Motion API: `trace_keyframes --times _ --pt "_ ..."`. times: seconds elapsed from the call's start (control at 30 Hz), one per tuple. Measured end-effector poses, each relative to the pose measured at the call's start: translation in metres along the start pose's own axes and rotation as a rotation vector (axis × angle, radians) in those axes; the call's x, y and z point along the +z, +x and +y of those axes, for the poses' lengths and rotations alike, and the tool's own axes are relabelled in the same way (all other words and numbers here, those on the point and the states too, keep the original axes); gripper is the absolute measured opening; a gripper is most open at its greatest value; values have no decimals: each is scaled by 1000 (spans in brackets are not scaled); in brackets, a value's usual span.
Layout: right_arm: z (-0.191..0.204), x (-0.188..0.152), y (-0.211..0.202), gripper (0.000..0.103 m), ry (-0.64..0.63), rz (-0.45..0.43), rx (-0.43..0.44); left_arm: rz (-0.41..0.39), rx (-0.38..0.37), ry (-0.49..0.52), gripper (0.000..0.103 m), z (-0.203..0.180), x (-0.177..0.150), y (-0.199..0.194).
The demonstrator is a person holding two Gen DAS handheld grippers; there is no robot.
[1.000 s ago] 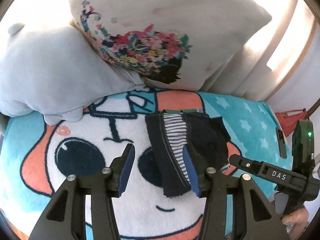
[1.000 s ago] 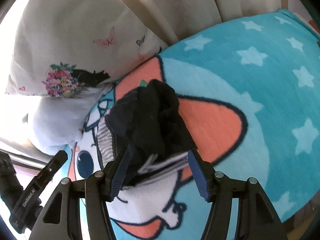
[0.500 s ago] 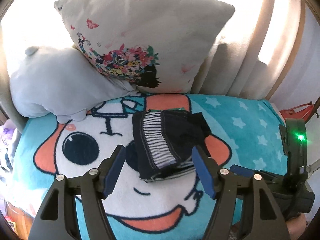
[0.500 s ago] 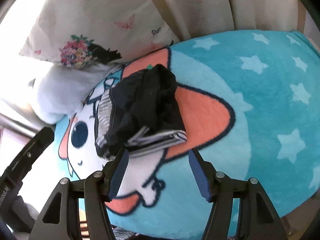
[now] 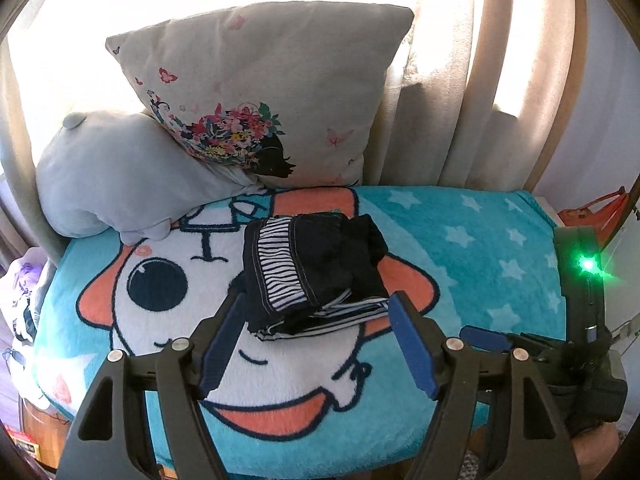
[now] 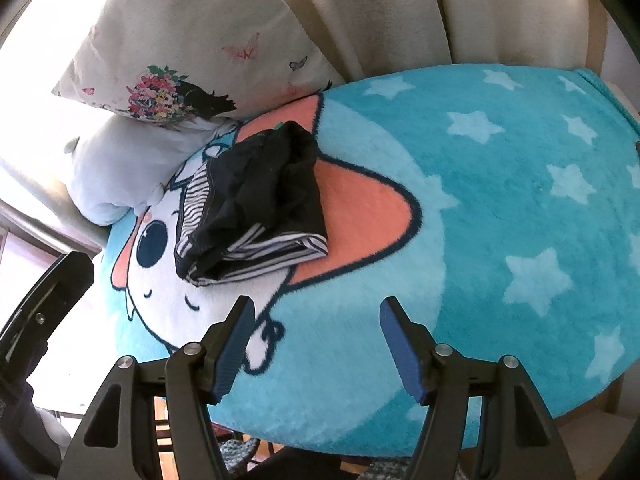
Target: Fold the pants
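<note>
The dark pants with a black-and-white striped lining (image 5: 316, 272) lie folded in a compact bundle on the turquoise cartoon blanket (image 5: 480, 264). They also show in the right wrist view (image 6: 256, 208). My left gripper (image 5: 316, 344) is open and empty, just short of the bundle's near edge. My right gripper (image 6: 316, 344) is open and empty, well back from the bundle, over the blanket's near edge. The right gripper's body shows at the right of the left wrist view (image 5: 580, 320).
A floral cushion (image 5: 260, 96) and a pale grey plush pillow (image 5: 116, 176) lean at the back of the bed. Beige curtains (image 5: 460, 92) hang behind. A red object (image 5: 592, 212) sits at the far right edge.
Both grippers have pulled back and up from the folded pants, which stay on the blanket. The bundle now looks smaller and farther in both views.
</note>
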State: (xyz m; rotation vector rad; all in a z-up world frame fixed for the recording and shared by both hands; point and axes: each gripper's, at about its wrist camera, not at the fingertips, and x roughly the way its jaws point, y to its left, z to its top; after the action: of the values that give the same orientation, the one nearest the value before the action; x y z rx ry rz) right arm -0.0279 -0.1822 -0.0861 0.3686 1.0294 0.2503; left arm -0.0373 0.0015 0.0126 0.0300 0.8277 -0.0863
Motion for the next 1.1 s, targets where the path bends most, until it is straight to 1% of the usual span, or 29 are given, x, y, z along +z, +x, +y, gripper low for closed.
trace_keyframes --times 0.5,0.8,0.93,0.97,1.0,1.1 --pt "2 -7 -2 72 -48 12 17 -4 28 -16 74 -8 -11 -10" --pt "-3 -6 -3 72 -46 7 15 -39 42 0 74 -14 -9 -15" --pt "-5 -4 -4 72 -48 2 16 -91 73 -5 74 -15 -6 -24" --pt "-5 -4 -4 72 -49 1 16 -113 91 -11 76 -14 -5 -28" --pt "-5 -3 -5 72 -51 -1 17 -137 111 -16 81 -13 -4 -32" --pt "-4 -3 -5 72 -59 -6 17 -232 169 -41 93 -9 0 -50"
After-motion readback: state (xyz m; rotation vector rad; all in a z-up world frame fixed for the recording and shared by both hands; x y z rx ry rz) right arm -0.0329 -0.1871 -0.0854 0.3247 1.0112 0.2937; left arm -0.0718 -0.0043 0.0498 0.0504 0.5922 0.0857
